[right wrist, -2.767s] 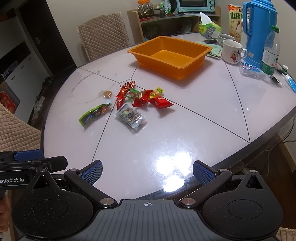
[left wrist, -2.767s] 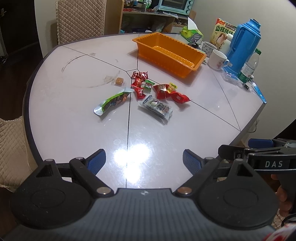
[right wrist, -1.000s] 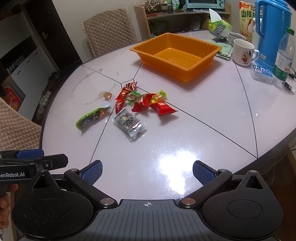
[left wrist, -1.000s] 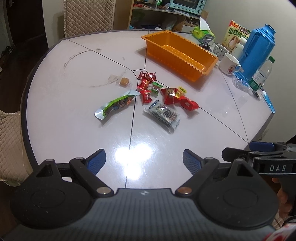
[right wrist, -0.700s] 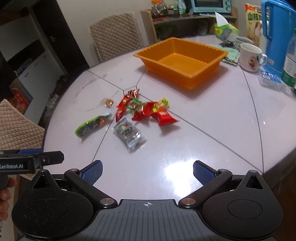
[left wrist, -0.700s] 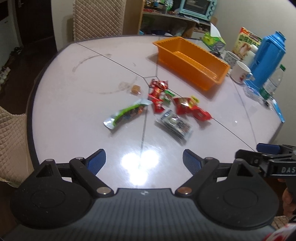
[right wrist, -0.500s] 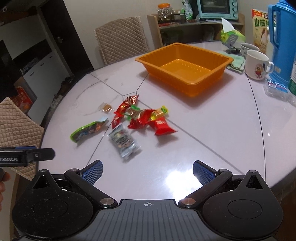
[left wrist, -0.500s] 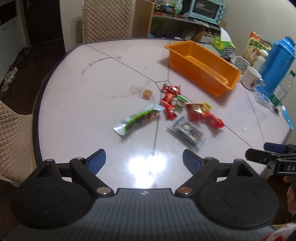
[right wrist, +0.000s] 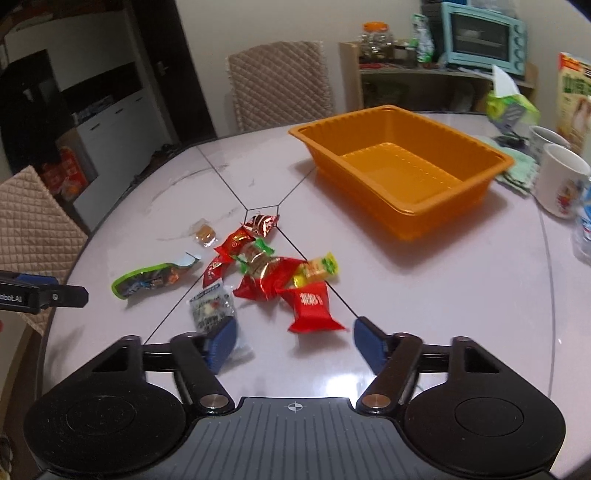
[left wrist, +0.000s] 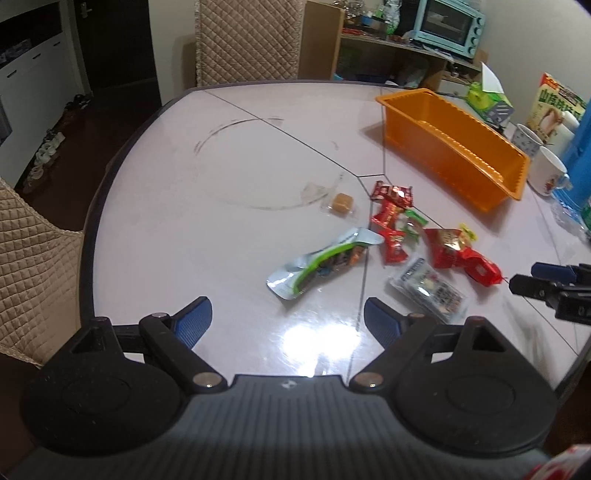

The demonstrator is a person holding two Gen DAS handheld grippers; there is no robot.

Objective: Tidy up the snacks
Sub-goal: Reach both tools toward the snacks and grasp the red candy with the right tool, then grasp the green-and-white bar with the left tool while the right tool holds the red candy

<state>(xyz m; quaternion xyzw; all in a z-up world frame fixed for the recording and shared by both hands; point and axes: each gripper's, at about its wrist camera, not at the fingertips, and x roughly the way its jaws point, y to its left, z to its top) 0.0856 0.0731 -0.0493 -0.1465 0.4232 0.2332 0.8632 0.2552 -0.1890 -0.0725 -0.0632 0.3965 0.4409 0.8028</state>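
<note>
Several snack packets lie in a loose pile mid-table: a green pouch (left wrist: pixel 325 260) (right wrist: pixel 155 277), a clear packet (left wrist: pixel 428 290) (right wrist: pixel 211 309), a red packet (right wrist: pixel 312 307) (left wrist: pixel 478 266), a small caramel candy (left wrist: pixel 341 203) (right wrist: pixel 205 233) and red and green sweets (right wrist: pixel 258 254). An empty orange tray (right wrist: pixel 402 177) (left wrist: pixel 450 151) stands behind them. My left gripper (left wrist: pixel 288 319) is open and empty, just short of the green pouch. My right gripper (right wrist: pixel 293 343) is open and empty, right before the red packet, its left finger (right wrist: pixel 221 341) over the clear packet's end.
White mugs (right wrist: pixel 561 181), a blue flask (left wrist: pixel 581 155), a tissue box (right wrist: pixel 511 105) and a carton stand at the table's right. Quilted chairs (right wrist: pixel 280 85) (left wrist: pixel 29 258) stand at the far and left sides. A shelf with a toaster oven (right wrist: pixel 484 33) is behind.
Both grippers have moved forward and down toward the snack pile, the left also panning left. The snacks and tray have not moved. Both jaws stay open.
</note>
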